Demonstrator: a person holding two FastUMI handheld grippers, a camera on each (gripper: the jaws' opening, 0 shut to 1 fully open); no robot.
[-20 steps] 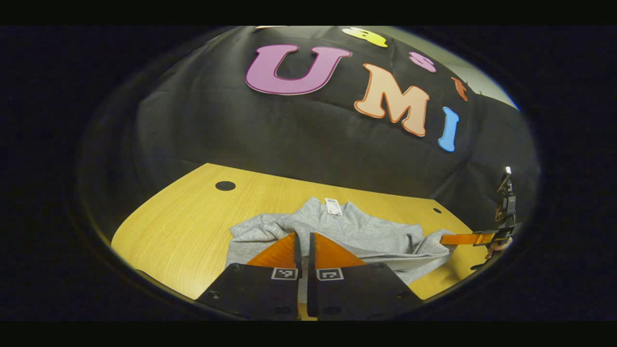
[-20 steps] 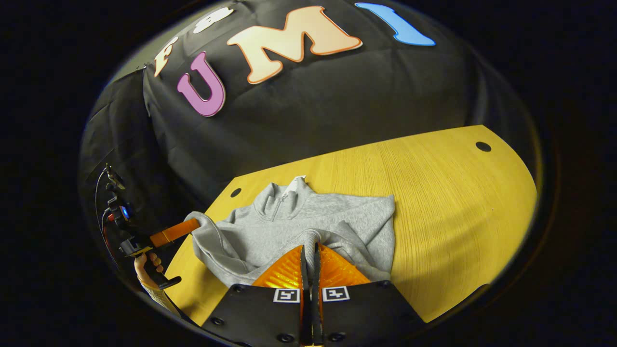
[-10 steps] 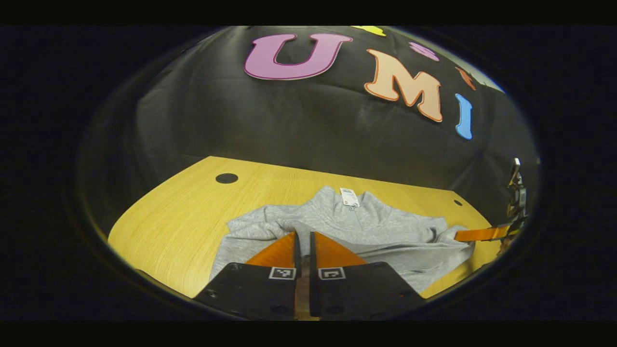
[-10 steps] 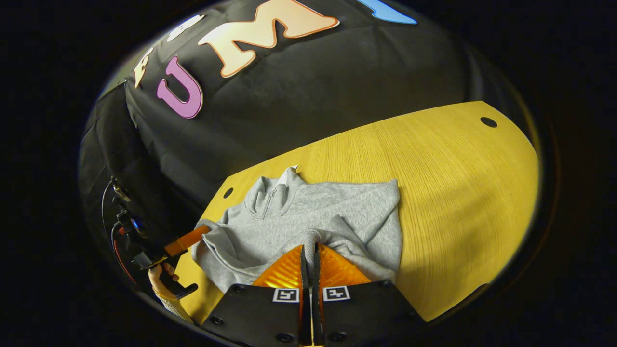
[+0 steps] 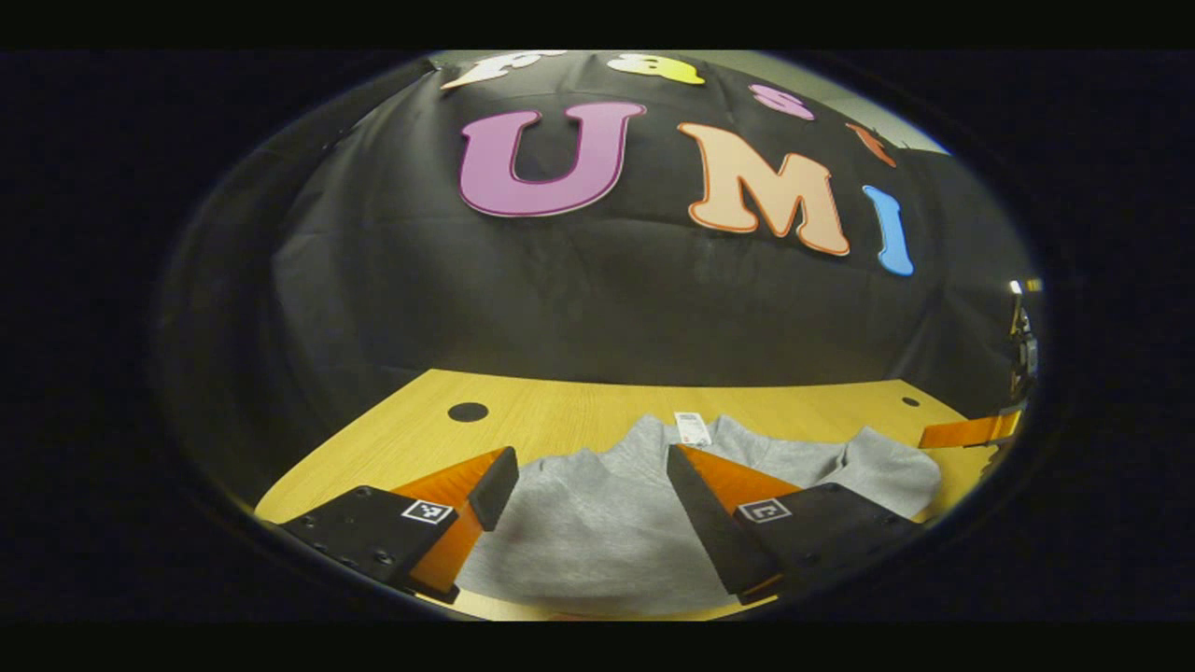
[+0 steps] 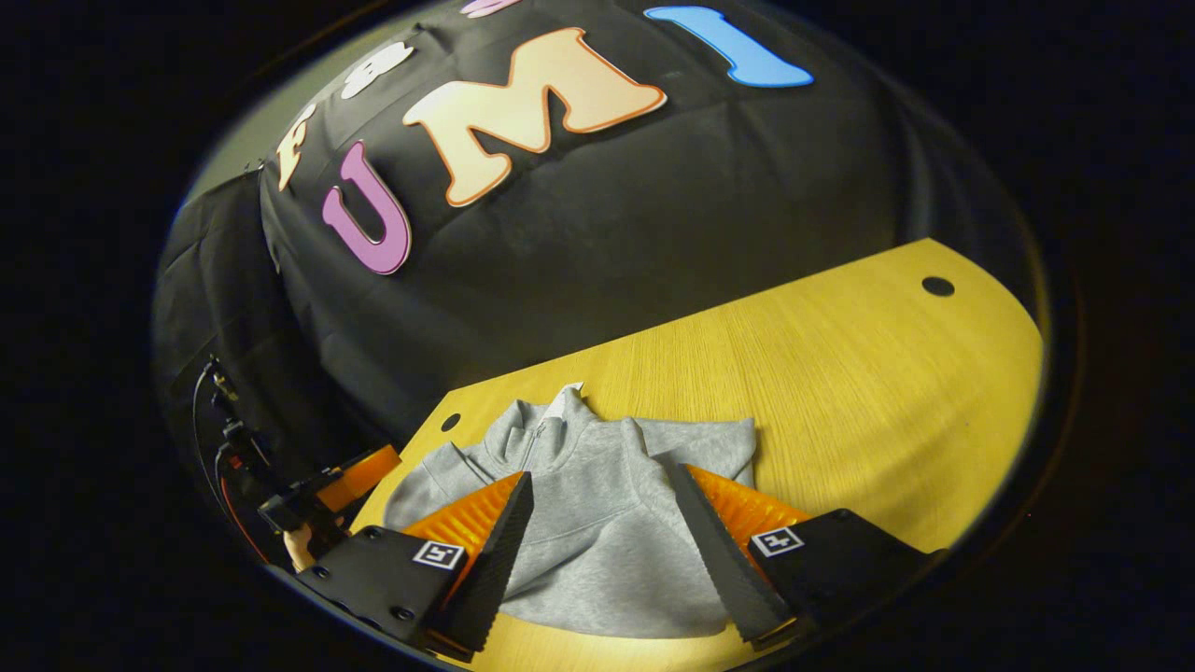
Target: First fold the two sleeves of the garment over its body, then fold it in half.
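Note:
A grey zip-neck sweatshirt (image 5: 597, 532) (image 6: 597, 523) lies folded on the yellow wooden table (image 5: 579, 420) (image 6: 840, 373), collar and white neck label (image 5: 692, 427) toward the far edge. In the left gripper view my left gripper (image 5: 588, 467) stands open just above the cloth, fingers wide apart, holding nothing. In the right gripper view my right gripper (image 6: 597, 490) is open over the sweatshirt's near part, also holding nothing. The right gripper (image 5: 971, 431) pokes in at the far right of the left gripper view. At the left of the right gripper view, the left gripper (image 6: 359, 467) shows with a hand on it.
Round cable holes (image 5: 468, 412) (image 6: 937, 286) sit near the table's back corners. The black cloth wall rises right behind the table. Bare tabletop stretches to the right of the sweatshirt in the right gripper view.
Both grippers were shut on the sweatshirt's edge and have let go; their fingers now stand wide apart. The cloth has dropped flat and lies more compact.

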